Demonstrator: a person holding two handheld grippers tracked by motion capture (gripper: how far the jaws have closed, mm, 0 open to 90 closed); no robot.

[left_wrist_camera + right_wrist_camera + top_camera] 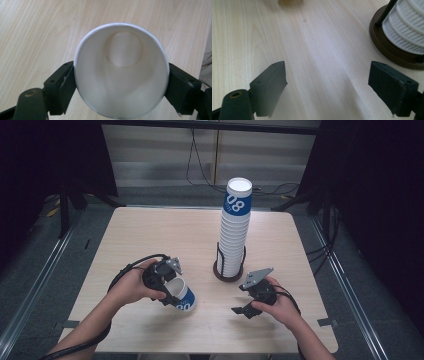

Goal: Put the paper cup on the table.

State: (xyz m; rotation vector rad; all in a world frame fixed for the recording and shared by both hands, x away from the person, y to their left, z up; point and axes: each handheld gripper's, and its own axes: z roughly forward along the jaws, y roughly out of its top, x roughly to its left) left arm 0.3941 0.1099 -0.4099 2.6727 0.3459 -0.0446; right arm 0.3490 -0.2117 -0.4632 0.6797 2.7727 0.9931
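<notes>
Evidently freed for separate handling, a white-and-blue paper cup [182,296] sits clamped in the left gripper [172,292] near the tall cup stack [235,227], while the right gripper [243,310] waits wide open and empty beside the stack's dark round holder [395,53].

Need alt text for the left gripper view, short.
A white paper cup, seen straight into its open mouth, is clamped between the left gripper's two black jaws. Below it lies the light wooden table.

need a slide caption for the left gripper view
Left claw clamps a white paper cup by its sides, its open mouth facing the camera, above the wooden table.
</notes>
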